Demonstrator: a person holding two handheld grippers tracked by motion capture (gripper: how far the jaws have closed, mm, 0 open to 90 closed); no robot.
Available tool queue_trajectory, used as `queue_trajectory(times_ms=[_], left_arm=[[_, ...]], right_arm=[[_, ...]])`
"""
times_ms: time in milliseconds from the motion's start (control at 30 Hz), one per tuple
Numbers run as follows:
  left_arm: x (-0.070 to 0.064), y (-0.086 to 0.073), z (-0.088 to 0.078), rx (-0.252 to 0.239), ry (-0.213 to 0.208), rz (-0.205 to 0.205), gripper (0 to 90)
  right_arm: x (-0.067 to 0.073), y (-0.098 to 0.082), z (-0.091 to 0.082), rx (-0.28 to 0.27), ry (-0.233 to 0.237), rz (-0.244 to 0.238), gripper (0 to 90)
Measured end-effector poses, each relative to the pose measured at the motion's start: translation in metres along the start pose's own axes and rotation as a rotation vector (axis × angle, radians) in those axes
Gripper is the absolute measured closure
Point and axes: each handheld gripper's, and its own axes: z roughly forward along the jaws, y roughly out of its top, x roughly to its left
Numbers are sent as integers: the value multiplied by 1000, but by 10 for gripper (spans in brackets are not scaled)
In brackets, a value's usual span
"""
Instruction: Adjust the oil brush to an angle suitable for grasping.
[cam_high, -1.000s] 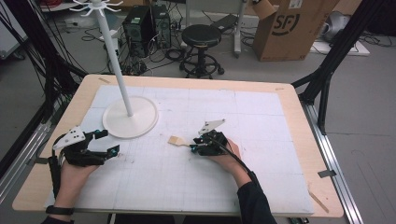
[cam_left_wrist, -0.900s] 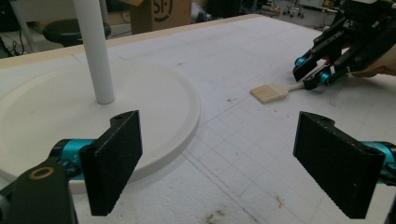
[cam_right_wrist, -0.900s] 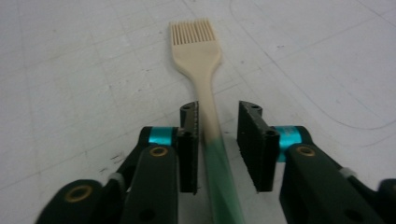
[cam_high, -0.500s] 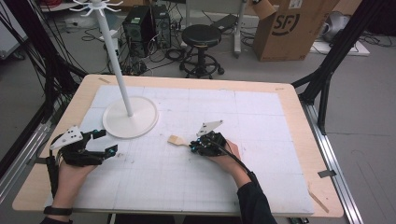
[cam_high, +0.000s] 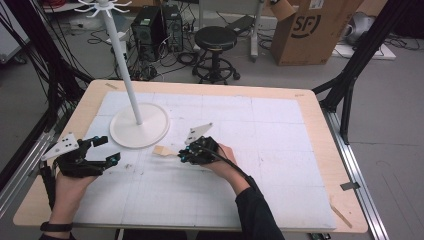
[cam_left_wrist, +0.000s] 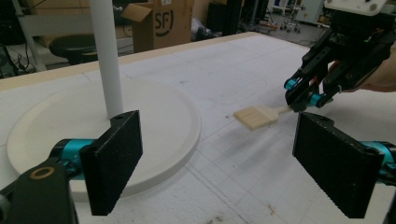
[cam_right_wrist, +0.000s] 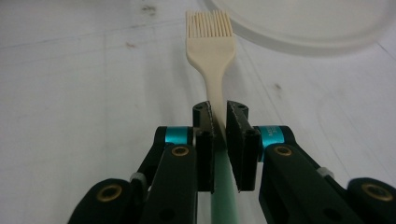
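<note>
Hands come in low over the table (cam_high: 280, 165) — the left gripper (cam_high: 100, 152) hovers with fingers spread wide, holding nothing. Just beyond, the right gripper (cam_high: 183, 156) has its fingers closed on the handle of a brush (cam_high: 162, 150), whose bristles lie on the foam beside the white stand (cam_high: 139, 131) — base near, pole rising behind.

Smooth cream plastic brush (cam_right_wrist: 208, 35), matt white foam mat (cam_high: 280, 150).
</note>
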Motion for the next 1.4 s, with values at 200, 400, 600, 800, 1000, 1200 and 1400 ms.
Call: queue_trajectory(times_ms=[200,400,600,800,1000,1200,1400], left_arm=[[2,2,-6,-17,-1,-7,166],[1,3,-10,-31,-3,-10,167],[2,3,-12,-34,-4,-16,167],[2,2,-14,-37,-5,-19,167],[2,2,-15,-43,-4,-22,167],[2,2,-15,-37,-8,-19,167],[2,1,-15,-31,-8,-21,166]], right_arm=[[15,36,31,22,86,-101,824],[30,61,65,43,177,-173,823],[48,78,99,54,244,-236,823],[60,87,120,83,285,-263,821],[64,87,128,95,284,-267,793],[59,89,117,60,264,-221,639],[48,84,82,1,199,-141,478]])
